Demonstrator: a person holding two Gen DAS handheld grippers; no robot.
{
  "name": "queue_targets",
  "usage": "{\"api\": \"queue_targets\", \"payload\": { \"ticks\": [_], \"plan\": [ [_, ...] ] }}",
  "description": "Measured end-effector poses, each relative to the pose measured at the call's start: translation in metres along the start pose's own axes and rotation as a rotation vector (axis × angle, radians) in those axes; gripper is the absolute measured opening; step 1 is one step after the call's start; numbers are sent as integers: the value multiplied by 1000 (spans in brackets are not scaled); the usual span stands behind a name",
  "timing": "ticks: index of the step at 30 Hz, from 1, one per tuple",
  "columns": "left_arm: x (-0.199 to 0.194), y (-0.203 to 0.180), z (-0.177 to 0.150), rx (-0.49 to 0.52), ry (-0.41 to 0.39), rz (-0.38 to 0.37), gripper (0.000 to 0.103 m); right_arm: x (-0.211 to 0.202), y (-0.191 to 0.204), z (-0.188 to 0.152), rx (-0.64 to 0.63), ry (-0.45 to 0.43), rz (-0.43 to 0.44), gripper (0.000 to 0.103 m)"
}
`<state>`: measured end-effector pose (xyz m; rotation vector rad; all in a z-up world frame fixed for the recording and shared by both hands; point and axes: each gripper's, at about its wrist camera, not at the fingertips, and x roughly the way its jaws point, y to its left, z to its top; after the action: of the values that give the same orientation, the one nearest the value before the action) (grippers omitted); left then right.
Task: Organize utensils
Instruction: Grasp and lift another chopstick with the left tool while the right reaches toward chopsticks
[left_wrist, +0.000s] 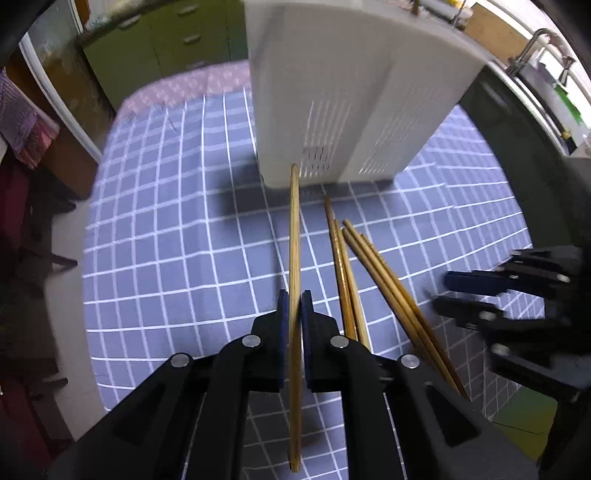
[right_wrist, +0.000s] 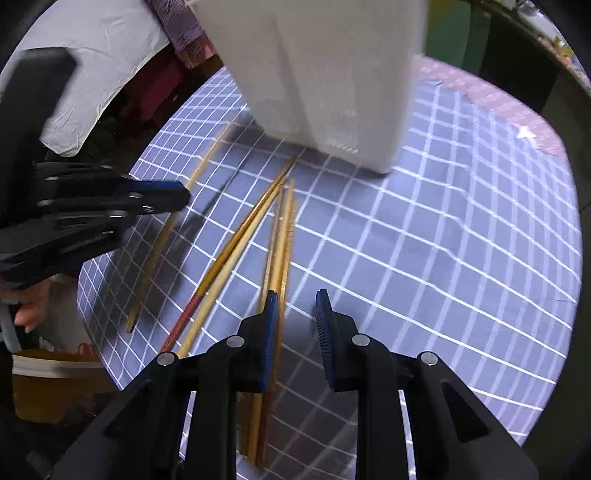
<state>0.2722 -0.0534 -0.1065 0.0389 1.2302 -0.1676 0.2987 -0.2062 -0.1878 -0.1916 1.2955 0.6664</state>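
1. One chopstick (left_wrist: 294, 236) is clamped between the pads of the left gripper (left_wrist: 294, 308), just before the white holder (left_wrist: 332, 110); gripped off-centre, it could swing or slip.
2. The right gripper (right_wrist: 295, 314) is held apart, empty, over the loose chopsticks (right_wrist: 280, 236); several could be caught together.

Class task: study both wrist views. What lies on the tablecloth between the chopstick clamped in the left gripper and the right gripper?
A loose bunch of chopsticks lies there, seen in the left wrist view between the held chopstick in the left gripper and the right gripper.
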Motion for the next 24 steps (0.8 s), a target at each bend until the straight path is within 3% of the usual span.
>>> {"api": "queue_targets", "payload": {
  "ticks": [7,19,22,24],
  "plan": [
    [-42,6,-11,45,-113,1,7,17,9,8,-38,40,-80,22],
    [-62,8,-23,44,-146,-32,7,30,22,8,-97,82,-183,21],
    [-64,8,-26,47,-150,-34,7,32,29,11,-120,81,-196,18],
    [-65,9,-27,50,-152,-33,7,35,36,13,-127,85,-194,9]
  ]
}}
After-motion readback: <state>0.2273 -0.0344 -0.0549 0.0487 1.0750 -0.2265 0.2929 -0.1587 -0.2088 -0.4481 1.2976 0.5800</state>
